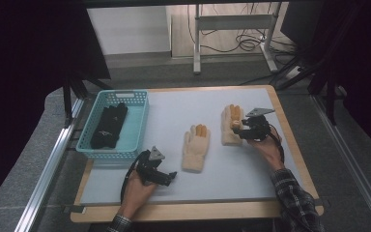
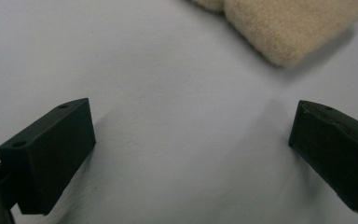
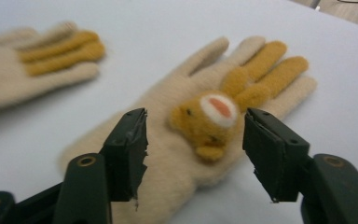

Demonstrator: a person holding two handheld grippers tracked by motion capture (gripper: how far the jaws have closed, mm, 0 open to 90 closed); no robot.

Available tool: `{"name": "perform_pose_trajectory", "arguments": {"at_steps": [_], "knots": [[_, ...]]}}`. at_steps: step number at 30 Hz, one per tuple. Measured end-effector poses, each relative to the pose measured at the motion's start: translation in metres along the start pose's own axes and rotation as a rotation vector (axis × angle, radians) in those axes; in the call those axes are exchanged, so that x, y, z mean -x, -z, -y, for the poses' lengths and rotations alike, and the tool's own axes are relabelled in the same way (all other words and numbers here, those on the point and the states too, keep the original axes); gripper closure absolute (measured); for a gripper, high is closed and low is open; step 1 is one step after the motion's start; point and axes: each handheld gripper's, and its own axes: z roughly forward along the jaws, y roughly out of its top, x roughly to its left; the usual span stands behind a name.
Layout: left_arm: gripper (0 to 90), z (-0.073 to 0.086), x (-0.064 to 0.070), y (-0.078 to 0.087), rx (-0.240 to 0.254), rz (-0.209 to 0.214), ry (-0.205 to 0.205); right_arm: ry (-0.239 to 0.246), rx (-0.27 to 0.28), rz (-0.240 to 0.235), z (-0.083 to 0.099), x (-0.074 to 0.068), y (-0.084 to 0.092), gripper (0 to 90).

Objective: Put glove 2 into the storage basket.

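In the high view, the right gripper (image 1: 240, 129) covers the middle of the right-hand cream glove (image 1: 230, 126), hiding the animal face sewn there. The dark item (image 1: 109, 125) in the teal basket (image 1: 136, 126) is too small and dark to tell whether it is gloves or other cloth. In the left gripper view, the top edge cuts off the cream glove cuff (image 2: 289, 28), so its fingers are unseen. In the right gripper view, the far-left glove (image 3: 37, 58) is blurred and clipped by the left edge, and the near glove's cuff sits partly behind the jaws.
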Motion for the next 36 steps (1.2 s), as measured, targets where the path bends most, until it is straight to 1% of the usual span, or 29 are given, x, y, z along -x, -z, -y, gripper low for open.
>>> {"name": "perform_pose_trajectory", "arguments": {"at_steps": [1, 4, 6, 8, 9, 10, 12, 15, 17, 19, 21, 22, 24, 26, 31, 36], "knots": [[0.6, 0.0, 0.0, 0.0, 0.0, 0.0, 0.0, 0.007, -0.008, -0.002, 0.001, 0.002, -0.004, 37.9], [0.6, 0.0, 0.0, 0.0, 0.0, 0.0, 0.0, 0.0, -0.018, -0.001, 0.002, 0.005, -0.012, 36.5], [0.6, 0.0, 0.0, 0.0, 0.0, 0.0, 0.0, -0.014, -0.011, -0.006, 0.002, 0.007, -0.016, 36.5], [0.6, 0.0, 0.0, 0.0, 0.0, 0.0, 0.0, -0.031, -0.011, 0.001, 0.001, 0.009, -0.02, 36.7], [0.6, 0.0, 0.0, 0.0, 0.0, 0.0, 0.0, -0.04, -0.008, -0.005, 0.001, 0.009, -0.022, 37.1], [0.6, 0.0, 0.0, 0.0, 0.0, 0.0, 0.0, -0.044, -0.015, -0.005, 0.0, 0.009, -0.025, 37.2], [0.6, 0.0, 0.0, 0.0, -0.001, 0.0, 0.0, -0.048, -0.048, 0.008, 0.0, 0.008, -0.031, 40.5], [0.6, 0.0, 0.0, 0.0, -0.001, 0.0, -0.001, -0.078, -0.039, 0.021, -0.001, 0.006, -0.033, 51.8], [0.6, 0.0, 0.0, 0.0, -0.001, 0.0, -0.001, -0.093, -0.046, 0.028, -0.002, 0.006, -0.032, 55.5], [0.6, 0.0, 0.0, 0.0, -0.001, 0.0, -0.001, -0.096, -0.054, 0.034, -0.003, 0.004, -0.03, 57.1], [0.6, 0.0, 0.0, 0.0, -0.001, 0.0, -0.001, -0.135, -0.042, 0.008, -0.004, 0.004, -0.026, 57.4], [0.6, 0.0, 0.0, 0.0, -0.001, 0.0, 0.0, -0.143, -0.032, 0.003, -0.005, 0.004, -0.023, 57.5], [0.6, 0.0, 0.0, 0.0, -0.001, 0.0, 0.0, -0.141, -0.022, 0.005, -0.006, 0.001, -0.017, 57.5], [0.6, 0.0, 0.0, 0.0, -0.001, 0.0, 0.0, -0.134, -0.006, -0.006, -0.009, -0.003, -0.011, 57.5], [0.6, 0.0, 0.0, 0.0, 0.0, 0.0, 0.0, -0.138, 0.029, -0.016, -0.018, -0.02, 0.007, 57.3], [0.6, 0.0, 0.0, 0.0, -0.001, 0.0, -0.003, -0.127, 0.072, -0.023, -0.029, -0.044, 0.027, 57.3]]}}
